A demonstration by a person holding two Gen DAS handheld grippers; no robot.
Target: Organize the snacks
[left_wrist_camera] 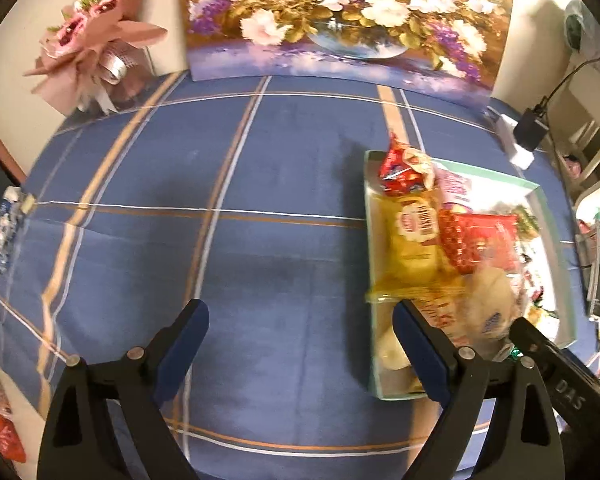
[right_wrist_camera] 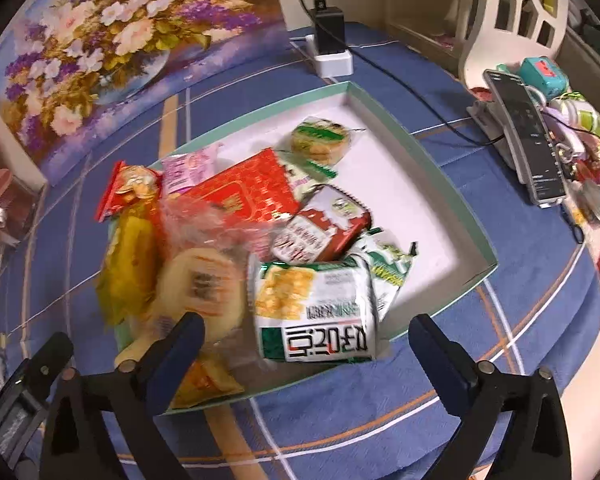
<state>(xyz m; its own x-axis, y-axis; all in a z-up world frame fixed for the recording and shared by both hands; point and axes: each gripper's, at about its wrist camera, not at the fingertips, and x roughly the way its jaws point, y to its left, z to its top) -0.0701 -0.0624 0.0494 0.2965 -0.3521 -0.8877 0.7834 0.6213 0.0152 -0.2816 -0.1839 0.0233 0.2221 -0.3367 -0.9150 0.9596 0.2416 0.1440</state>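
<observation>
A shallow green-rimmed box (right_wrist_camera: 440, 168) on the blue checked tablecloth holds several snack packs: a green-white pack (right_wrist_camera: 316, 308), a red box-like pack (right_wrist_camera: 240, 196), a yellow pack (right_wrist_camera: 130, 264), a round clear-wrapped cake (right_wrist_camera: 200, 284) and a green round biscuit (right_wrist_camera: 320, 140). My right gripper (right_wrist_camera: 306, 344) is open and empty just above the box's near edge, over the green-white pack. My left gripper (left_wrist_camera: 300, 332) is open and empty over bare cloth, left of the box (left_wrist_camera: 540, 200); its right finger (left_wrist_camera: 420, 344) overlaps the box's near corner. The yellow pack (left_wrist_camera: 412, 240) also shows there.
A flower painting (left_wrist_camera: 340, 16) leans against the wall at the back. A pink bouquet (left_wrist_camera: 96, 40) stands back left. A charger and power strip (right_wrist_camera: 330, 46) sit behind the box. A phone on a stand (right_wrist_camera: 528, 136) and clutter lie right. A white chair (right_wrist_camera: 512, 8) stands behind.
</observation>
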